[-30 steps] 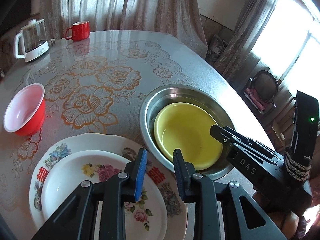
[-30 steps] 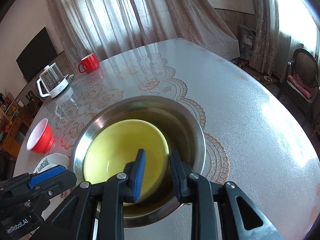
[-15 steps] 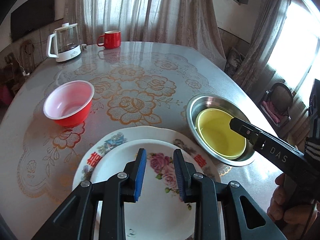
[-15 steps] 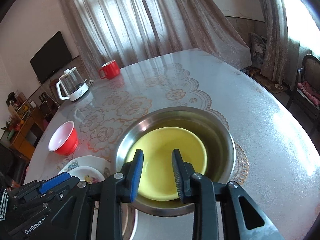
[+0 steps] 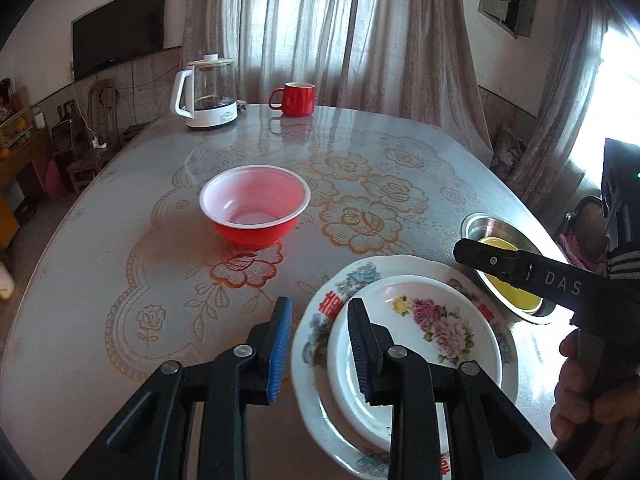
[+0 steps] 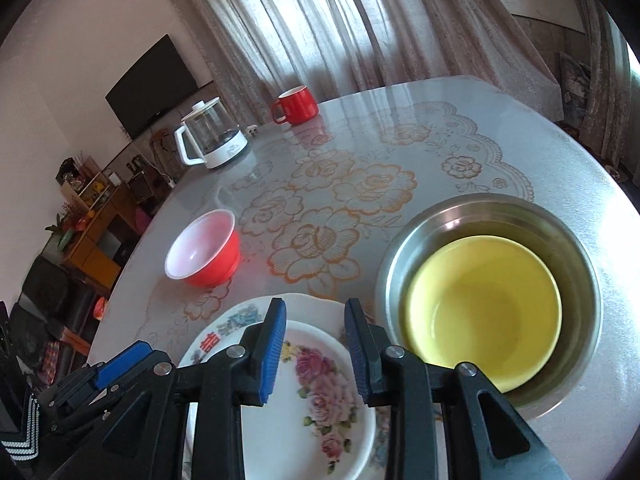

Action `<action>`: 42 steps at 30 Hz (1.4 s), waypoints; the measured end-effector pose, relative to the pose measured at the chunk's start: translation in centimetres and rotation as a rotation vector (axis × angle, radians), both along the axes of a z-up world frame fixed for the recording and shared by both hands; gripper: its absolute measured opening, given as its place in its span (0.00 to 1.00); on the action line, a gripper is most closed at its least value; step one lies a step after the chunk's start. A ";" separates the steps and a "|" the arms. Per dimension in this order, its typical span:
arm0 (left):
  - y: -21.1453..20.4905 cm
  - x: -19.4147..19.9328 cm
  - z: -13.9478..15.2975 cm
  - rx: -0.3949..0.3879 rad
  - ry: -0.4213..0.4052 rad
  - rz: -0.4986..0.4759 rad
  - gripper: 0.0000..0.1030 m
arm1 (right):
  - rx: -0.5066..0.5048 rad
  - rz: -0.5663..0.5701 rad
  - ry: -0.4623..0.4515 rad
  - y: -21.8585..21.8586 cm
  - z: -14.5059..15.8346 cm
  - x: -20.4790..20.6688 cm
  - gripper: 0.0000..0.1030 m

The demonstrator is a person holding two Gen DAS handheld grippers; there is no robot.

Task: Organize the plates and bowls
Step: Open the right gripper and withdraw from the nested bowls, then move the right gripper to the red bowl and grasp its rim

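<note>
A small floral plate (image 5: 432, 332) lies stacked on a larger floral plate (image 5: 360, 276) at the table's near edge; both also show in the right wrist view, small plate (image 6: 320, 392), large plate (image 6: 240, 316). A yellow bowl (image 6: 480, 312) sits inside a steel bowl (image 6: 492, 208) to their right. A red bowl (image 5: 256, 208) with a white inside stands alone further left. My left gripper (image 5: 320, 336) is open and empty above the plates' left rim. My right gripper (image 6: 316, 340) is open and empty above the plates.
A glass kettle (image 5: 208, 92) on a white base and a red mug (image 5: 294, 98) stand at the table's far side. The round table (image 5: 120, 240) carries a floral lace cloth under glass. A chair (image 5: 588, 224) stands off the right edge.
Both grippers have pulled back and swung left. The steel bowl has slid to the right of each view and the red bowl has come toward the middle of the left wrist view. Both stay open.
</note>
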State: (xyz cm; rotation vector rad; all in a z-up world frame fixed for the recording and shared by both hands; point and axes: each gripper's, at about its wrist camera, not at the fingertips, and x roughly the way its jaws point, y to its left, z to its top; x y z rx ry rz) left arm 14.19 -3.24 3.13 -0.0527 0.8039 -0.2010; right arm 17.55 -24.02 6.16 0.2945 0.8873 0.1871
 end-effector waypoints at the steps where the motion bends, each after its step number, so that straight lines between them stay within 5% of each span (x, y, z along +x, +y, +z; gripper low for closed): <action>1: 0.5 0.0 -0.1 -0.005 0.002 0.009 0.29 | 0.009 0.009 0.009 0.5 -0.1 0.3 0.29; 21: 7.3 2.3 -3.1 -0.012 0.071 0.153 0.31 | 0.132 0.119 0.130 8.3 -2.7 6.0 0.29; 31: 10.9 4.5 -5.3 -0.101 0.177 0.222 0.32 | 0.156 0.079 0.169 8.6 -4.0 8.0 0.29; 42: 11.9 8.0 -4.1 -0.137 0.141 0.229 0.31 | 0.189 0.033 0.180 9.2 -4.5 10.9 0.29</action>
